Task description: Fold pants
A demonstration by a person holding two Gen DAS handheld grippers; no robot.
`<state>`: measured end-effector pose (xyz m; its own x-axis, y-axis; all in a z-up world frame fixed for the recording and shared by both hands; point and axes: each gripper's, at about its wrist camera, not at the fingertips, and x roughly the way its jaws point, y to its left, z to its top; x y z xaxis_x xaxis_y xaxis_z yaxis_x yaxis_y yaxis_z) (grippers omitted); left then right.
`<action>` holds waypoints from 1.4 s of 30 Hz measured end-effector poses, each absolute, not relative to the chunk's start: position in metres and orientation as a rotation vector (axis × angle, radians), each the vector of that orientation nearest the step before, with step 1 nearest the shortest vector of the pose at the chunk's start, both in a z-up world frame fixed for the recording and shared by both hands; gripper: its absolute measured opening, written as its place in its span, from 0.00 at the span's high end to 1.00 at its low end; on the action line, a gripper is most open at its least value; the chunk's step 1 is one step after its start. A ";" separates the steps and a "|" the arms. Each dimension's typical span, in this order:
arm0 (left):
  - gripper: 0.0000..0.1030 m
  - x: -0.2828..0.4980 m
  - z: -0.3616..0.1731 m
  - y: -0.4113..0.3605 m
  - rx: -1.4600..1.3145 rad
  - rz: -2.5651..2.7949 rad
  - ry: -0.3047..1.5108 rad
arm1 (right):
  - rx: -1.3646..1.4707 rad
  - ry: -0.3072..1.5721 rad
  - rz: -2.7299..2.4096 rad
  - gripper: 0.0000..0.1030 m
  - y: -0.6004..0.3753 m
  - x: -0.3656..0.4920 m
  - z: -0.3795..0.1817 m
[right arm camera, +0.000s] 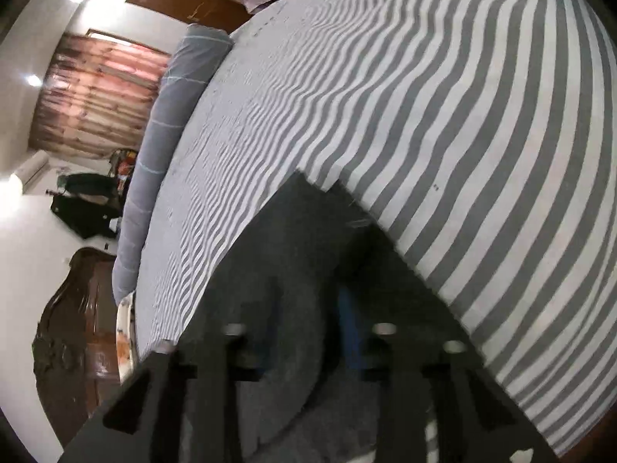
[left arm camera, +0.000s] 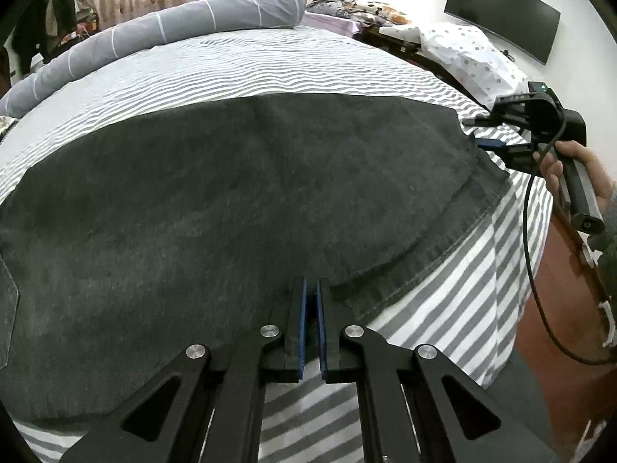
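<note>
My left fingers point(left arm camera: 311, 289) are pinched shut on the hem edge of the dark grey denim pants point(left arm camera: 231, 200); my right fingers point(left arm camera: 486, 142) sit at the far hem corner, slightly parted, grip unclear through blur. The pants lie flat across the grey-and-white striped bed sheet point(left arm camera: 270, 61), one layer already folded over. They look soft, fairly heavy and floppy, so I'd hold at the stitched hem corners.

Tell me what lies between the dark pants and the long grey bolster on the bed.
Only bare striped bedsheet lies between the pants and the grey bolster; nothing else rests on that stretch. The left wrist view shows it best.
</note>
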<state>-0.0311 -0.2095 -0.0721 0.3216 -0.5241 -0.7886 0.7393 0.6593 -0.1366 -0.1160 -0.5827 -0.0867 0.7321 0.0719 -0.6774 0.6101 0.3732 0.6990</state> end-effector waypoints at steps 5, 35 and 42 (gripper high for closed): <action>0.96 -0.028 -0.072 -0.213 0.255 -0.844 0.916 | 1.129 0.660 -0.406 0.97 -0.586 -0.125 -0.074; 1.00 -0.027 -0.077 -0.213 0.266 -0.836 0.905 | 1.238 0.532 -0.300 0.94 -0.599 -0.126 -0.108; 1.00 -0.027 -0.077 -0.219 0.291 -0.844 0.878 | 1.204 0.506 -0.343 0.96 -0.591 -0.146 -0.078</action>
<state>-0.0270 -0.2187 -0.0765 0.3507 -0.5280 -0.7735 0.7519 0.6511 -0.1035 -0.1459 -0.5906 -0.0782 0.8399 0.0134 -0.5426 0.5089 0.3281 0.7958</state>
